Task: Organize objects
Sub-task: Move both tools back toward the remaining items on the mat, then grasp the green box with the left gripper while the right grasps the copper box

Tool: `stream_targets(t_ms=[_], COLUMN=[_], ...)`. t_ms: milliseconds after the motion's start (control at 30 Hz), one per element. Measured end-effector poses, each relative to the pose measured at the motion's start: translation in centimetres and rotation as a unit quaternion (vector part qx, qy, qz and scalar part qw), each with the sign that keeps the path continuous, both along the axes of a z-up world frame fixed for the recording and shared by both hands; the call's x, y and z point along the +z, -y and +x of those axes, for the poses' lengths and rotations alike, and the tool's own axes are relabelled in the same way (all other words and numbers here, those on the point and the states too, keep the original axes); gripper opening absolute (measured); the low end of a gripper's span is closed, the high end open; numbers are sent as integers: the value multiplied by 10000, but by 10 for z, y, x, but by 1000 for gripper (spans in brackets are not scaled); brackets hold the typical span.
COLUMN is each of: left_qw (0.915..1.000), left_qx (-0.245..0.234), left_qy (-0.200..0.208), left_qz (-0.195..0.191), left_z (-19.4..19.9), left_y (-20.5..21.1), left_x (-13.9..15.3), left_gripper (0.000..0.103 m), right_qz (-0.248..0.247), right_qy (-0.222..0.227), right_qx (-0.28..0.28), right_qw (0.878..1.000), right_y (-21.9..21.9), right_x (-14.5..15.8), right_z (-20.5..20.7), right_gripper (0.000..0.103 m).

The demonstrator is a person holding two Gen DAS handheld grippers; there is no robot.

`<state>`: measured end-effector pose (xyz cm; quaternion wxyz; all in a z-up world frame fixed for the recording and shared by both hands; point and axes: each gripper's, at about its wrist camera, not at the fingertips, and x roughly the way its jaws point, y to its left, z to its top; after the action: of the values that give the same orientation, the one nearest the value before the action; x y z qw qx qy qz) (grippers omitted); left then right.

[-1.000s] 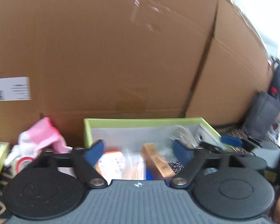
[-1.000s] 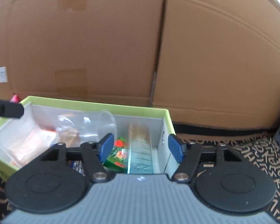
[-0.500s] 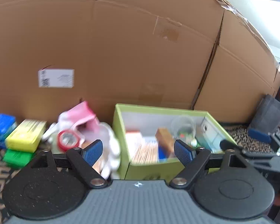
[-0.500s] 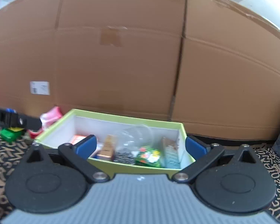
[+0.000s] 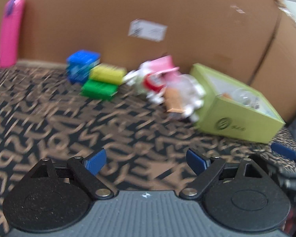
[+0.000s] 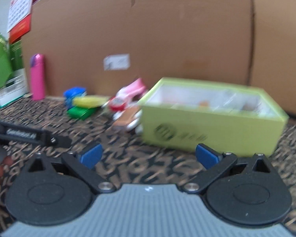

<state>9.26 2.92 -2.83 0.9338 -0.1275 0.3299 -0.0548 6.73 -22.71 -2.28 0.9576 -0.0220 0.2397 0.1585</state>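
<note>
Change: both grippers have pulled back from the green box since the earlier frames, so it now sits ahead of them instead of under the fingers, and more of the patterned surface shows.
Left gripper (image 5: 145, 161): fingers spread wide, nothing between them, hovering over the patterned surface (image 5: 49, 118).
Right gripper (image 6: 148, 156): fingers spread wide and empty, just short of the box's near wall.
Green box (image 6: 213, 130): open-topped, resting on the patterned surface in front of the cardboard wall (image 6: 167, 29); its contents are too blurred to name, perhaps a clear cup among them.
Pink and white bundle (image 5: 167, 85): lies just beside the box's left end, touching it or nearly so.
Small boxes: a yellow box (image 5: 106, 75) sits on a green one (image 5: 98, 89), with a blue box (image 5: 81, 66) just beside them.
Pink bottle (image 6: 37, 77): upright against the cardboard, well apart from the box.
</note>
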Motion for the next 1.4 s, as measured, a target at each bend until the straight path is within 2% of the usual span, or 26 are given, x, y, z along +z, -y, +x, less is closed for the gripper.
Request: stream_targets(t_ms=[133,333,500,667,900,933,1000,1067,1133,1233,1400], left_qw=[9997,9990,9987,9980,9966,9967,9972,9973,9975,9979,9982], left_qx=[209,335,125,-11,162,158,65,24,-9,-154,-233], left_qy=[-141,206,363,420,371,342,261,236,204,103,157], left_qz=[-61,218,338,482,714,718,697,697,681,623,527], left_z=[-7,2,34,81,133,138,146,147,139,115,63], left_y=[-25,-51,-60,-50,-43,-43,-44,-46,-46,-44,-51], left_x=[-5,6,14,8,-7,-8,-11,-12,-10,-7,-10], left_gripper=[91,91,91,91,91,89,63,63,62,62,63], right_qz=[95,53,-2,-63,-87,-82,0,119,234,382,251], right_qy=[-428,-393,-457,-601,-683,-686,-657,-596,-557,-514,-526], right_qx=[328,562,598,597,489,465,426,341,223,0,-251], right_qw=[9985,9976,9972,9964,9964,9965,9969,9976,9979,9979,9980], right_y=[-28,-56,-72,-79,-77,-77,-77,-78,-80,-83,-96], right_x=[-17,-11,-12,-20,-22,-22,-21,-19,-19,-21,-27], right_z=[-3,0,10,14,24,26,32,40,52,71,100], right_gripper=[103,103,103,103,103,103,103,98,84,73,64])
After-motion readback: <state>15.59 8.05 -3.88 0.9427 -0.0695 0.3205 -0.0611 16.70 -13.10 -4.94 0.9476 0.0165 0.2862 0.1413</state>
